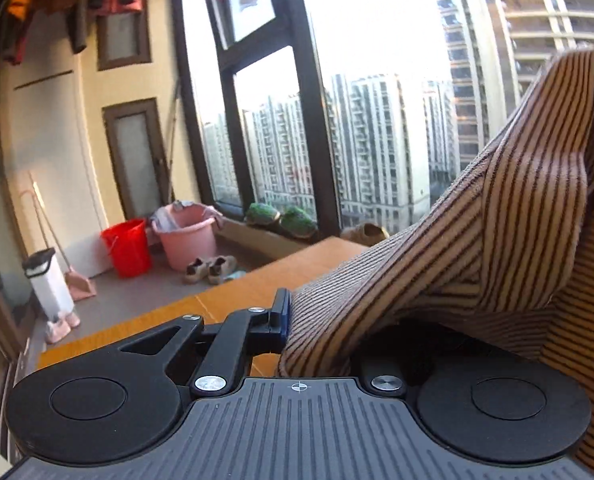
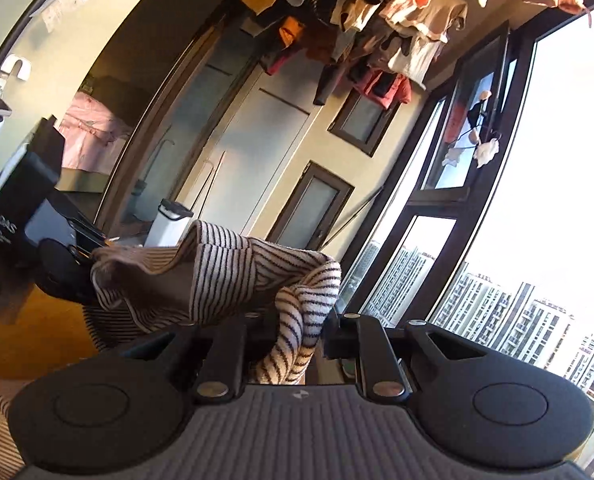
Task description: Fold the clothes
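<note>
A tan garment with thin dark stripes (image 1: 497, 232) is lifted above the wooden table (image 1: 233, 300). My left gripper (image 1: 297, 320) is shut on an edge of it; the cloth hides the right finger, and only the left finger (image 1: 279, 316) shows. In the right wrist view the same striped garment (image 2: 225, 276) stretches from my right gripper (image 2: 293, 344), which is shut on a bunched edge, across to the left gripper (image 2: 73, 264) at the far left. The cloth hangs taut between the two grippers.
A red bucket (image 1: 127, 246) and a pink tub (image 1: 187, 238) stand on the floor beyond the table, with shoes (image 1: 211, 270), a dustpan (image 1: 79, 284) and a white bin (image 1: 49, 284). Large windows (image 1: 281, 128) lie ahead. Laundry hangs overhead (image 2: 377, 20).
</note>
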### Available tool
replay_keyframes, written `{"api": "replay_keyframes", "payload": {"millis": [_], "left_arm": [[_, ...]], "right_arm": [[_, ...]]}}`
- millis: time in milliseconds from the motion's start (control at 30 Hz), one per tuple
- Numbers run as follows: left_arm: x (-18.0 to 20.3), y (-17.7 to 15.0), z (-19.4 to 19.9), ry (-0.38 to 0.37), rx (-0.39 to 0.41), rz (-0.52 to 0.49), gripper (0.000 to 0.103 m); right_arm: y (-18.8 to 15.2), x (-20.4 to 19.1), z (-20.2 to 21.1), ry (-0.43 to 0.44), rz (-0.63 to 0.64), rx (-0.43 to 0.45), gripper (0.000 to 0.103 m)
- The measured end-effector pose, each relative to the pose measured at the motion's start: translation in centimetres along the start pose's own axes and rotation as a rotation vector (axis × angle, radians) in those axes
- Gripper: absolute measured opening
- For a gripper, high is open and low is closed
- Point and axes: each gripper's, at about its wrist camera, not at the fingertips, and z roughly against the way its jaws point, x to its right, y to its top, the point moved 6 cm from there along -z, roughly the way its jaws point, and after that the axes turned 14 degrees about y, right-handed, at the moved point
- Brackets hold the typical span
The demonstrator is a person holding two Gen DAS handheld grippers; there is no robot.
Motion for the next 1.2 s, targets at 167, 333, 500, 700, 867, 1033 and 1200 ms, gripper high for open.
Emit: {"api": "replay_keyframes", "payload": {"millis": [167, 333, 500, 700, 867, 1033, 1200], "left_arm": [[-3.5, 5.3, 5.0, 0.079, 0.112, 0.069, 0.013], [-4.8, 10.7, 11.6, 0.179, 0.235, 0.024, 0.014], [-4.9, 12.5, 16.7, 0.236, 0.307, -0.016, 0.014], [-5.4, 14.8, 22.9, 0.240, 0.397, -0.024, 0.015], [-6.0, 14.9, 21.5, 0.214, 0.352, -0.019, 0.021], [-6.8, 9.8, 10.5, 0.195, 0.094, -0.015, 0.025], [-11.1, 0.3, -4.2, 0.260, -0.270, 0.158, 0.059]], "right_arm": [[4.5, 0.9, 2.5, -0.064, 0.031, 0.185, 0.015], [8.8, 2.9, 5.9, -0.053, -0.020, 0.338, 0.015], [11.2, 4.2, 9.3, 0.027, -0.116, 0.442, 0.015], [12.8, 5.3, 13.1, 0.158, -0.207, 0.538, 0.015], [12.5, 7.8, 11.8, 0.258, -0.329, 0.512, 0.016], [8.2, 8.7, 1.2, 0.365, -0.462, 0.266, 0.019], [2.3, 7.8, -12.1, 0.184, -0.401, 0.025, 0.042]]}}
